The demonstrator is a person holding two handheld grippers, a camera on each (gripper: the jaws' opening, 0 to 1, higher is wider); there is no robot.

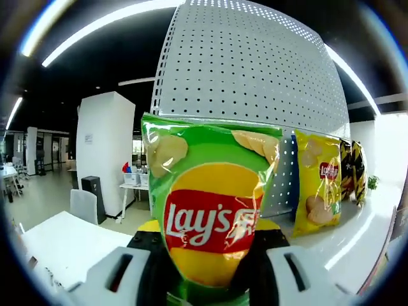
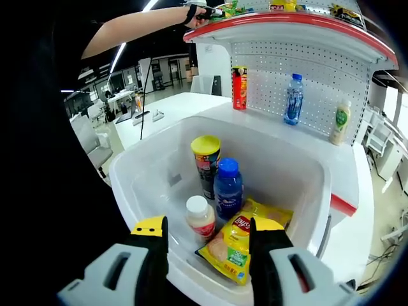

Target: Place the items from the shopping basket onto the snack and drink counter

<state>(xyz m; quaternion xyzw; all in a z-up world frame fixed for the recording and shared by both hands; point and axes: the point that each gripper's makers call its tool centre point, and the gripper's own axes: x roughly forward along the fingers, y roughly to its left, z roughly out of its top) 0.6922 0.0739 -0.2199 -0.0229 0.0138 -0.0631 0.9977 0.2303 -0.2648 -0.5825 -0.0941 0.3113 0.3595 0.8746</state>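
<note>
The white shopping basket (image 2: pixel 280 167) sits below the red-edged shelf (image 2: pixel 287 22), holding a yellow chip bag (image 2: pixel 239 245), yellow-lidded can (image 2: pixel 206 162), blue bottle (image 2: pixel 227 188) and small white-capped bottle (image 2: pixel 201 218). Above it, right tongs (image 2: pixel 207 252) spread. Left tongs (image 1: pixel 205 268) pinch a green Lay's bag (image 1: pixel 207 210).

A white pillar (image 1: pixel 105 153) stands in an office hall under long ceiling light strips (image 1: pixel 95 25). A dark bin (image 1: pixel 94 191) sits at its foot, near a white chair (image 1: pixel 84 205). Behind, a small table (image 1: pixel 135 188) carries clutter.
</note>
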